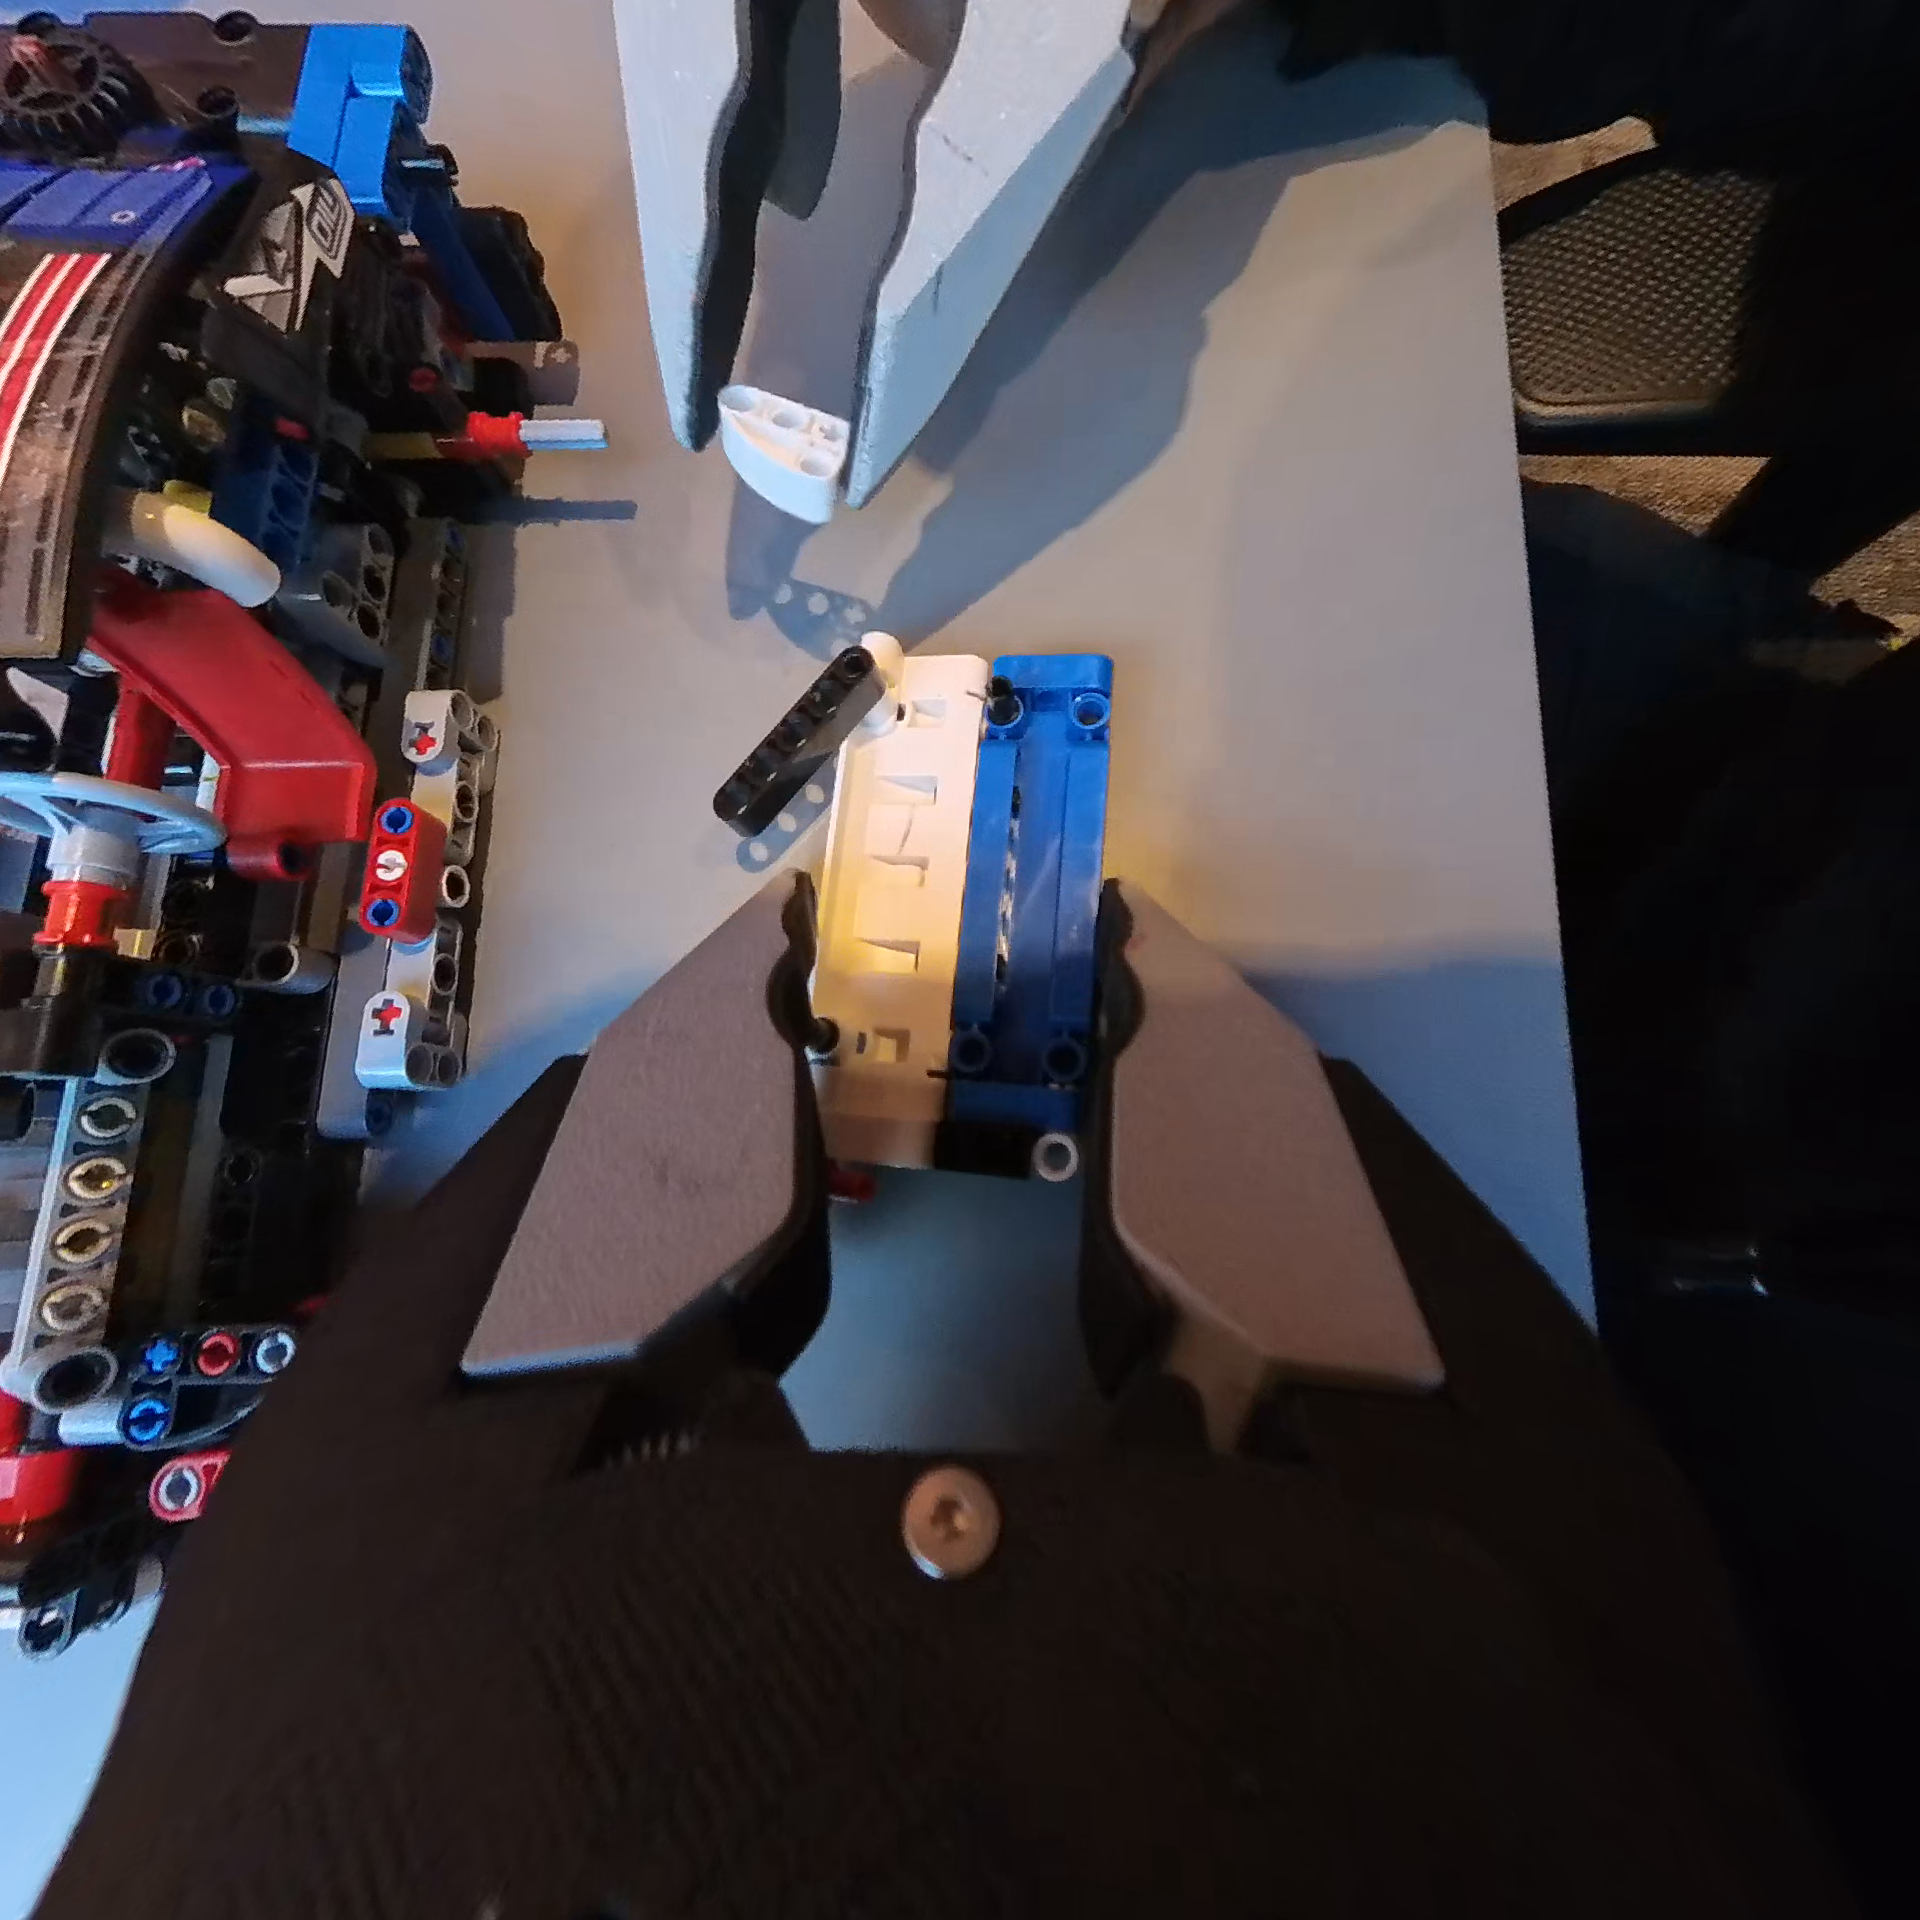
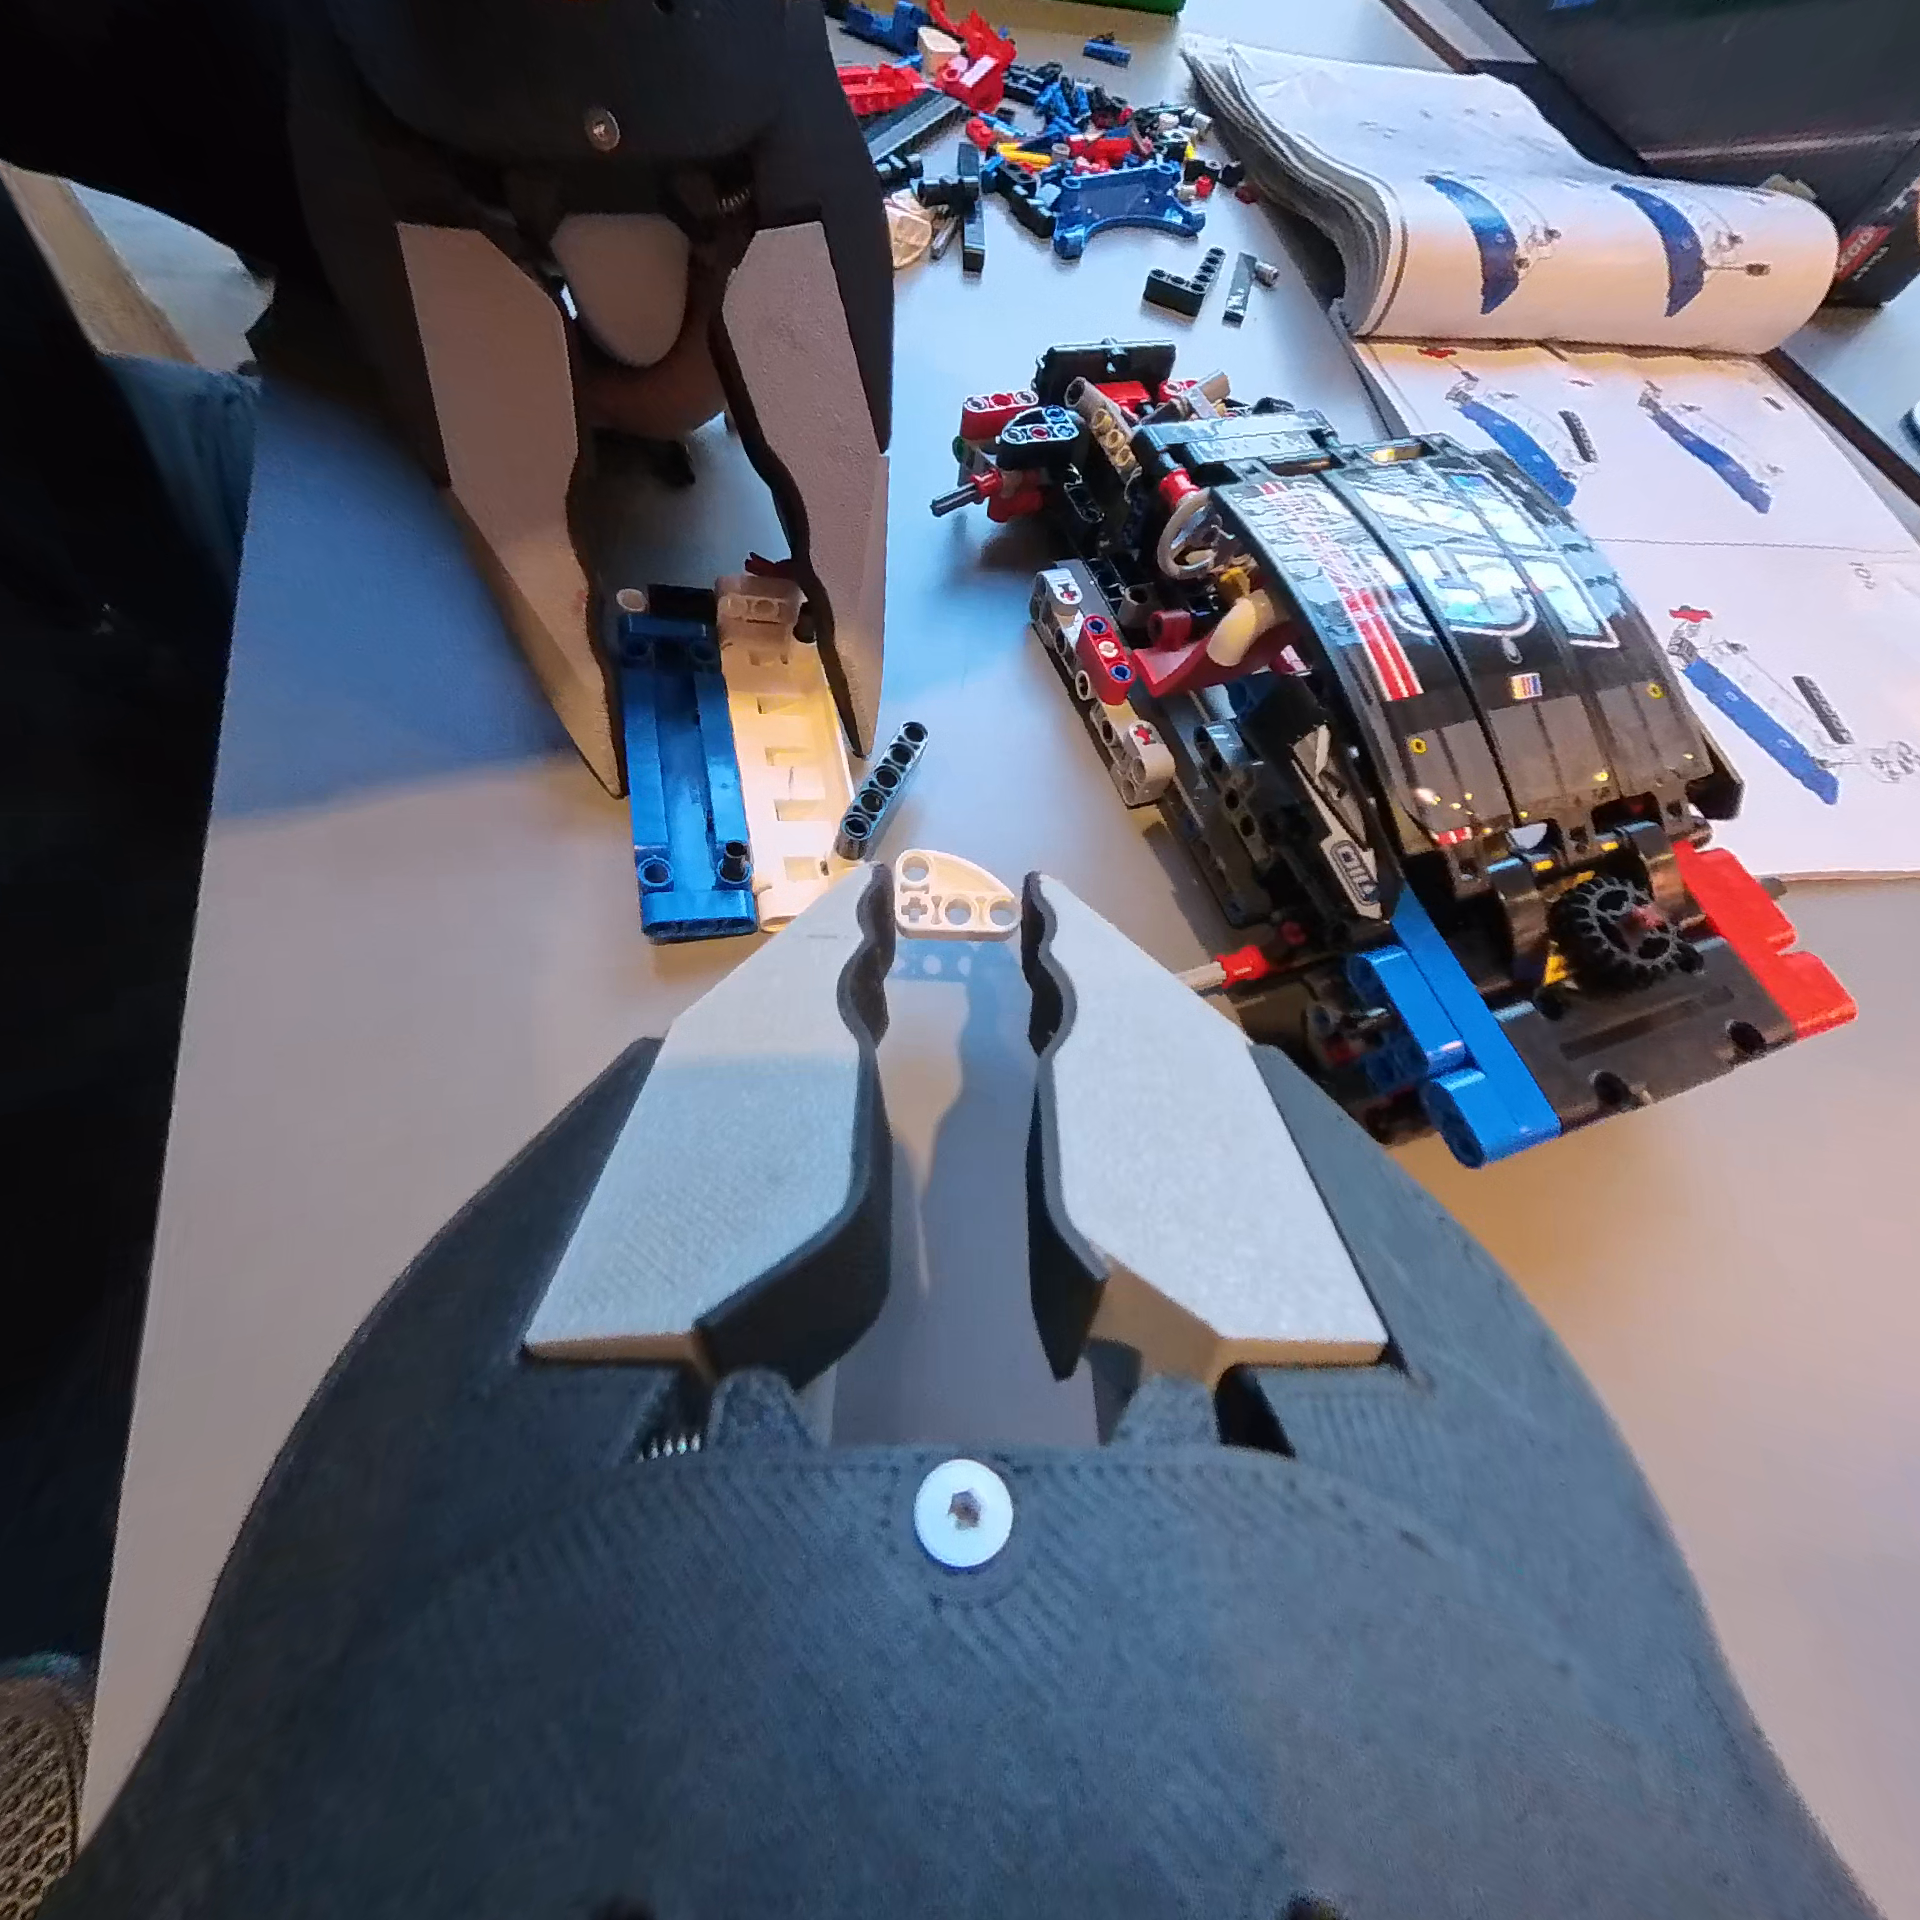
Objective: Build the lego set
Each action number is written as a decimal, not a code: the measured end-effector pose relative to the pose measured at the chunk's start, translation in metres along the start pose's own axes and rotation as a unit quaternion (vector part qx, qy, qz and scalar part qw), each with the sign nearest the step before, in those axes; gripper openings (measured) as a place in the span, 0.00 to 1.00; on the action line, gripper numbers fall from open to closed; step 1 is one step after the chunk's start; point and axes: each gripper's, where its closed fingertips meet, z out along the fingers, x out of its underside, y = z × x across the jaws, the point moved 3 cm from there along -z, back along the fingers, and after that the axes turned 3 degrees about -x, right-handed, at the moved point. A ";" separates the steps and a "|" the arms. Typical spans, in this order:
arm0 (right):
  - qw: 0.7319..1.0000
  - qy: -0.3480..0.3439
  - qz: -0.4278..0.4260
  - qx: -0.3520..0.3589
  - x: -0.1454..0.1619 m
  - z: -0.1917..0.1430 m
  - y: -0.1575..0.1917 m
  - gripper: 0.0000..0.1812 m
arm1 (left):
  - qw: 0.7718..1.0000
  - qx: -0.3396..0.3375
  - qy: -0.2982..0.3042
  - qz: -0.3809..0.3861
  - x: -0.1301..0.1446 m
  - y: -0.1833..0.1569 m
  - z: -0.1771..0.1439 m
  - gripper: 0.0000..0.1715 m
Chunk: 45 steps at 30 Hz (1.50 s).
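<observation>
A flat sub-assembly of a white panel joined to a blue panel lies on the table. A black beam hangs off its far left corner. My left gripper is shut on this sub-assembly, one finger on each long side; it also shows in the right wrist view. My right gripper is shut on a small white curved plate and holds it just above the table, close to the sub-assembly's far end. The right gripper also shows in the left wrist view.
The part-built black, blue and red car model stands beside the sub-assembly, at the left in the left wrist view. A pile of loose parts and an open instruction booklet lie beyond. The table edge runs close to the blue panel. Tip to tip, the grippers are about 7 centimeters apart.
</observation>
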 end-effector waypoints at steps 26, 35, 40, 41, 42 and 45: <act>1.000 -0.016 0.008 -0.006 -0.001 -0.007 0.010 0.12 | 1.000 0.023 0.006 0.021 0.003 0.000 -0.003 0.30; 1.000 -0.011 0.008 -0.010 0.000 -0.006 0.010 0.12 | 0.999 0.025 0.003 0.023 0.003 0.000 -0.003 0.30; 1.000 -0.008 -0.001 -0.006 0.000 -0.005 0.012 0.12 | 0.999 0.024 0.007 0.022 0.003 0.000 -0.003 0.30; 1.000 -0.007 -0.003 -0.006 0.000 -0.005 0.013 0.12 | 0.999 0.023 0.009 0.022 0.003 0.000 -0.003 0.30; 1.000 -0.006 -0.004 -0.008 0.001 -0.005 0.014 0.12 | 0.999 0.022 0.011 0.022 0.003 0.000 -0.003 0.30; 1.000 -0.007 -0.007 -0.009 0.000 -0.004 0.016 0.12 | 0.999 0.019 0.018 0.021 0.003 0.000 -0.004 0.30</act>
